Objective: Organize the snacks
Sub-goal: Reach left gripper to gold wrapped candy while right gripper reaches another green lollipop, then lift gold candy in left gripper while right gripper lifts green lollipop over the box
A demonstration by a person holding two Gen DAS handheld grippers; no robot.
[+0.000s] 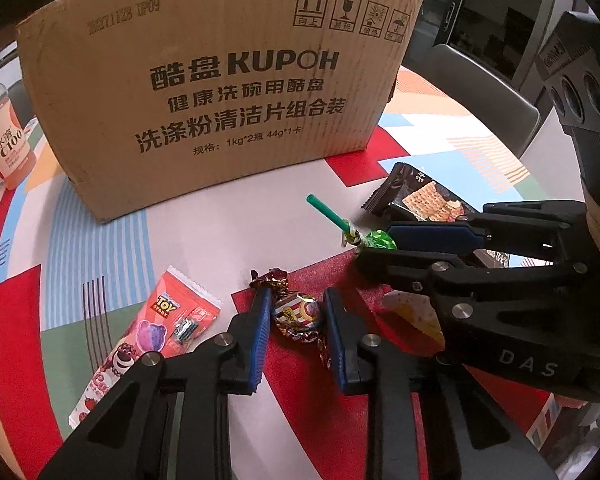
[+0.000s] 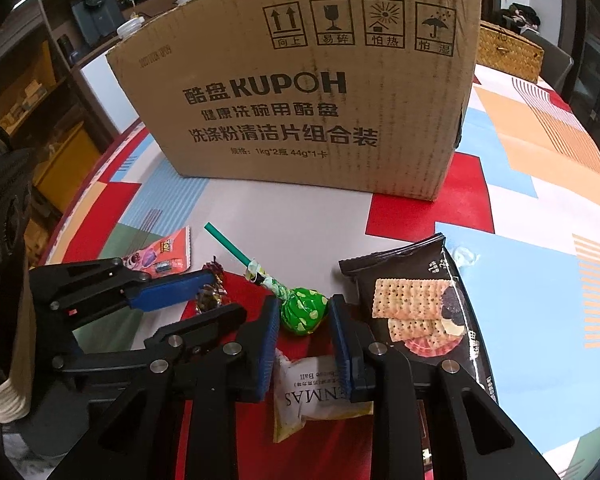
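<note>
A wrapped candy [image 1: 300, 312] in gold and red foil lies on the patterned tablecloth [image 1: 260, 216], and my left gripper [image 1: 298, 300] is shut on it, blue pads against both sides. My right gripper [image 2: 303, 304] is shut on the head of a green lollipop [image 2: 302, 314], whose green stick points toward the cardboard box [image 2: 320, 100]. In the left wrist view the right gripper [image 1: 376, 248] comes in from the right with the lollipop [image 1: 380, 240] between its fingers. The right wrist view shows the left gripper [image 2: 220, 296] at the left, on the candy [image 2: 210, 302].
The open-topped box [image 1: 220, 80] stands behind the snacks. A Toy Story packet [image 1: 156, 328] lies left, a black cracker pack [image 2: 420, 312] right, a white packet [image 2: 312, 392] under my right gripper. A bottle [image 1: 0, 136] stands far left, a wicker basket [image 2: 508, 52] behind the box.
</note>
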